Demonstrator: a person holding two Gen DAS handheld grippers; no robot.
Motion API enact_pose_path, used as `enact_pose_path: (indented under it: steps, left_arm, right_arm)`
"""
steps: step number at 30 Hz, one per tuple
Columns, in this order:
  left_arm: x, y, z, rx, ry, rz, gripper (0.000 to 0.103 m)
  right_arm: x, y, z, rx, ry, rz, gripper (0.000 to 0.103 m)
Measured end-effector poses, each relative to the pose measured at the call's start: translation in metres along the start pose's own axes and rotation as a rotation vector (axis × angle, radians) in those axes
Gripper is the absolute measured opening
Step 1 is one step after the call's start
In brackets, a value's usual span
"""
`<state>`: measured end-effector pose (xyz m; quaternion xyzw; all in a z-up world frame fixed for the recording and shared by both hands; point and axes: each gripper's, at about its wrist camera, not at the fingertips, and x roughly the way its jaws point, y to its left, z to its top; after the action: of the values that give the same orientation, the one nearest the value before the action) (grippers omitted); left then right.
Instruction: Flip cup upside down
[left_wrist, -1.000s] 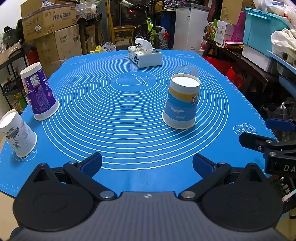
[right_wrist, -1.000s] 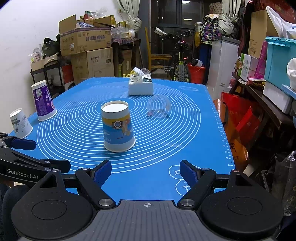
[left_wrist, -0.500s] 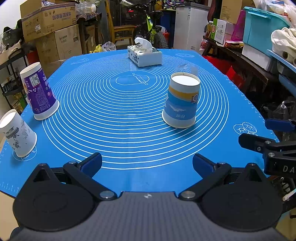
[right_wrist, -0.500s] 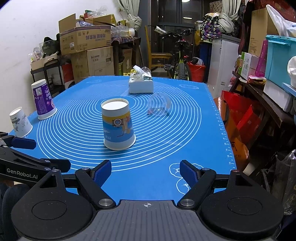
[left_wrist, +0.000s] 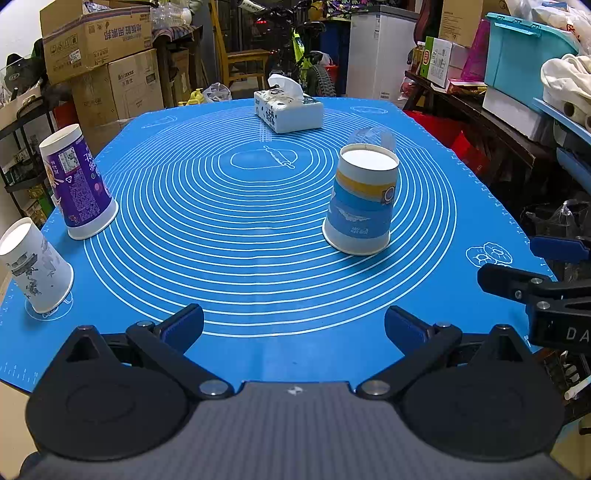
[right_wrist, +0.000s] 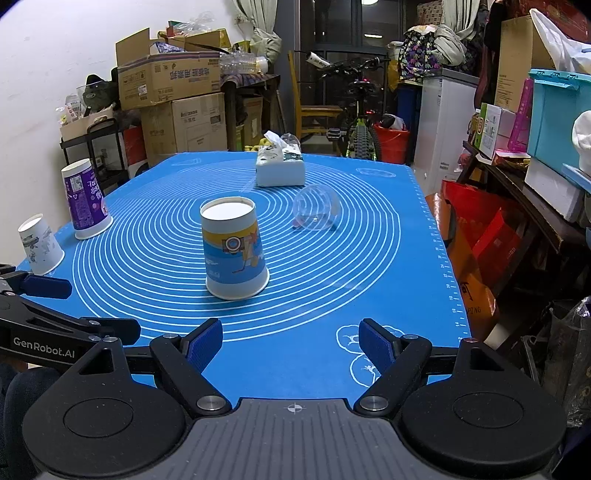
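While both jaws gape empty, the tapered paper cup (right_wrist: 235, 248) stands inverted mid-mat.
Clear plastic cup (right_wrist: 316, 212) lies behind; ringed silicone mat (right_wrist: 369, 295) bare toward right edge.

From my left claw's camera the clear plastic cup (left_wrist: 371, 136) is mostly hidden behind the blue and yellow paper cup (left_wrist: 360, 201); I cannot tell if it lies or stands. The small white cup (left_wrist: 35, 267) is cut by the left edge. My right claw (left_wrist: 535, 280) shows only in part.
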<state>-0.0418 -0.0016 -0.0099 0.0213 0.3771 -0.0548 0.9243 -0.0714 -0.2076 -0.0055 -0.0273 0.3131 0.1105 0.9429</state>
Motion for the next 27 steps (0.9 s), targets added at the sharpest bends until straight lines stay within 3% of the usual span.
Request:
enact_pose_path:
  steps: [27]
  left_arm:
    - [-0.0001, 0.0001, -0.0026, 0.004, 0.002, 0.002, 0.103]
  right_arm:
    - [0.0013, 0.0000, -0.0019, 0.004, 0.003, 0.000, 0.083]
